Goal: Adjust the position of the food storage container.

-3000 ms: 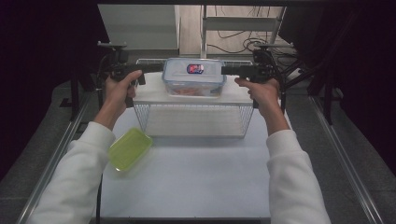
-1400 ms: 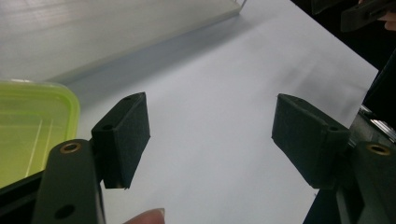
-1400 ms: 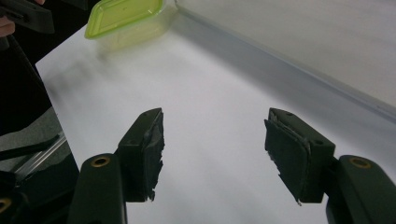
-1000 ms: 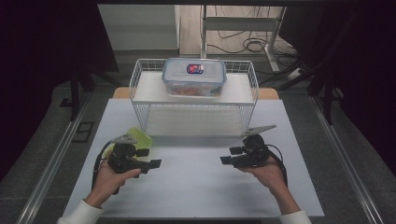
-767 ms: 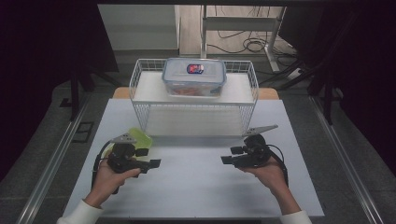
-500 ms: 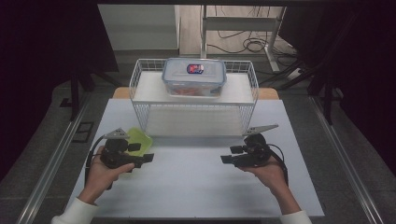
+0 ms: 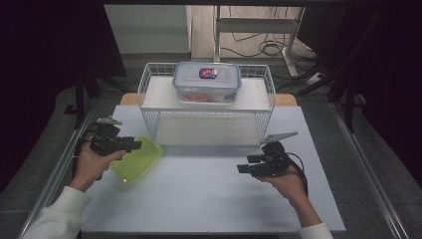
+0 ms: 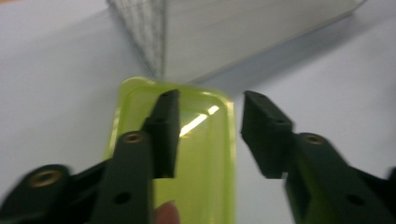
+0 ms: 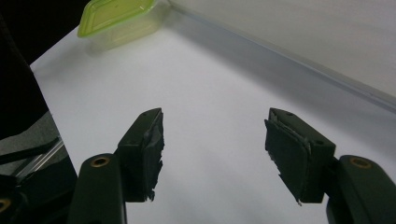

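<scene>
Right gripper (image 7: 245, 166) near tabletop's (image 7: 209, 199) front-right part, jaws wide apart, nothing between them, pointing left across bare surface. Left gripper (image 7: 135, 145) by left edge, jaws just been closing, now part open, hanging over green lid (image 7: 137, 161) without pinching it. Lid lies flat near left edge, just in front of wire rack (image 7: 206, 124), long axis running front-left to back-right. Clear container (image 7: 206, 82) sits on rack top, toward back edge.

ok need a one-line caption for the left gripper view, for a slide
Left gripper, jaws just closing but not gripping, poised over the green lid lying beside the wire rack.
</scene>
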Motion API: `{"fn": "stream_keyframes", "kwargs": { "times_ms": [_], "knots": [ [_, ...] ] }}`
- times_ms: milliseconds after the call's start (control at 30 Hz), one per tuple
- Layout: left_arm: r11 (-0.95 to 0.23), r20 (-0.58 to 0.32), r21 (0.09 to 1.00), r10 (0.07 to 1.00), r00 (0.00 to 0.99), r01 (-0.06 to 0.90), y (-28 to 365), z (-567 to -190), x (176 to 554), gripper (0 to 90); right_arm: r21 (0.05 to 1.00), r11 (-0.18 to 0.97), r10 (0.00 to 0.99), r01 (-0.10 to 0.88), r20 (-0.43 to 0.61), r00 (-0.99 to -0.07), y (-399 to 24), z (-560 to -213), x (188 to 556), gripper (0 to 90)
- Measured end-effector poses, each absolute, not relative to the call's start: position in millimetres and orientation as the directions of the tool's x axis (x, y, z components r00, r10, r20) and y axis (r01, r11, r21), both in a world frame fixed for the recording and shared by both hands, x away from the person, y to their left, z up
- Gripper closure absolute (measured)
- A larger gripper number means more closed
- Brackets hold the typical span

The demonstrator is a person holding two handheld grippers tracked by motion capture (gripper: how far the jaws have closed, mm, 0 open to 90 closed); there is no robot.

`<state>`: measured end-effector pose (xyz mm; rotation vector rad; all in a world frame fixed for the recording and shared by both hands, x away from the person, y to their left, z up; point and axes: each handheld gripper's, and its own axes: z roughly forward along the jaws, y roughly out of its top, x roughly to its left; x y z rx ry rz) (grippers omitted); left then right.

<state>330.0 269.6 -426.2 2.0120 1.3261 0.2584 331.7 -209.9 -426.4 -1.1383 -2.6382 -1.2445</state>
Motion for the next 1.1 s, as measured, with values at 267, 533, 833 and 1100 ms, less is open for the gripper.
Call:
{"fn": "stream_keyframes", "kwargs": {
  "times_ms": [267,533,833,1100],
  "knots": [
    [-0.237,-0.172,0.588,0.897,0.406,0.773,287.9,-449.8,361.7,87.9,0.656,0.427,0.612,0.623,0.298,-0.733,-209.1,-430.1,332.7,36.8],
    [-0.276,-0.058,0.523,0.932,0.357,0.806,290.2,-464.0,387.2,90.0,0.656,0.42,0.619,0.627,0.298,-0.727,-212.0,-431.8,333.8,36.4],
    [-0.285,-0.08,0.481,0.927,0.366,0.829,291.3,-479.0,398.1,90.0,0.653,0.422,0.618,0.629,0.3,-0.726,-211.3,-433.6,334.6,36.3],
    [-0.309,-0.094,0.466,0.915,0.393,0.829,284.4,-480.3,397.1,90.0,0.65,0.425,0.617,0.63,0.301,-0.727,-209.1,-434.0,334.7,36.3]
  ]
}}
